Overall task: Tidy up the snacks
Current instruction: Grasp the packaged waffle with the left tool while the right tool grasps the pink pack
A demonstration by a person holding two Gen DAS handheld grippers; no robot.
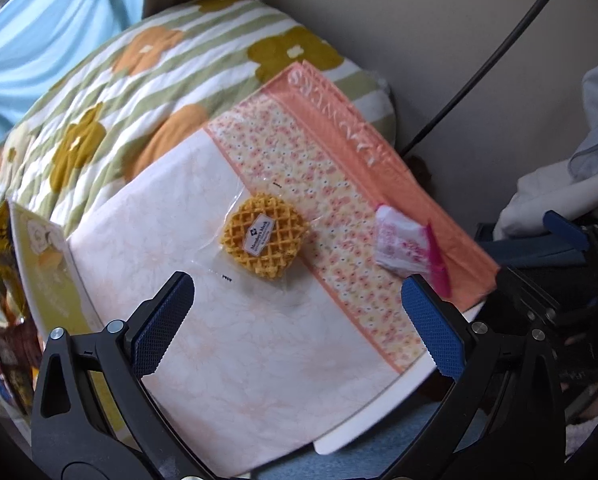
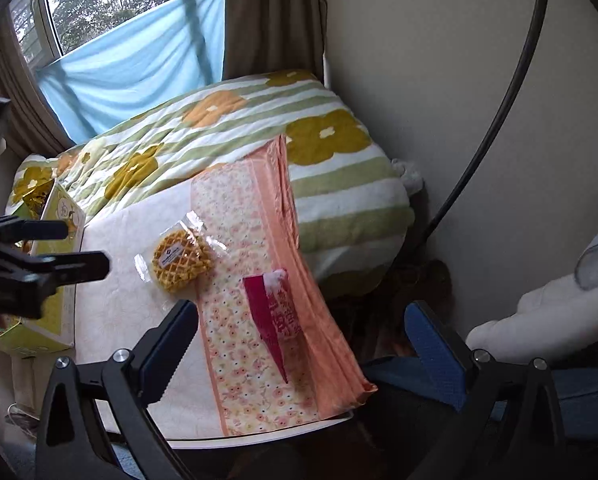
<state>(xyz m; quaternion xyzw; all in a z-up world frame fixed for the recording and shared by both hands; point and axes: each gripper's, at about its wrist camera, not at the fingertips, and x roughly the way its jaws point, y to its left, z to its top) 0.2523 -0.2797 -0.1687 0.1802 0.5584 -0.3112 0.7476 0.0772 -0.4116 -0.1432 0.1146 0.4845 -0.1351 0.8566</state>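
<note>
A round waffle in a clear wrapper (image 1: 263,237) (image 2: 182,260) lies on the white part of the cloth-covered table (image 1: 259,352) (image 2: 139,320). A pink-and-white snack packet (image 1: 409,249) (image 2: 275,312) rests on the flowered band near the table's right edge. My left gripper (image 1: 299,328) hovers open just short of the waffle, nothing between its blue pads. My right gripper (image 2: 301,348) is open too, low over the table's near right corner, the pink packet ahead of its left finger. The left gripper's black fingers (image 2: 55,266) show at the left of the right wrist view.
A yellow-green box (image 1: 47,264) (image 2: 61,240) holding several snack packets stands at the table's left edge. A flowered quilt (image 1: 139,92) (image 2: 259,136) lies behind the table. A black cable (image 2: 495,112) runs down the wall, with white cloth (image 2: 559,312) and a blue seat at the right.
</note>
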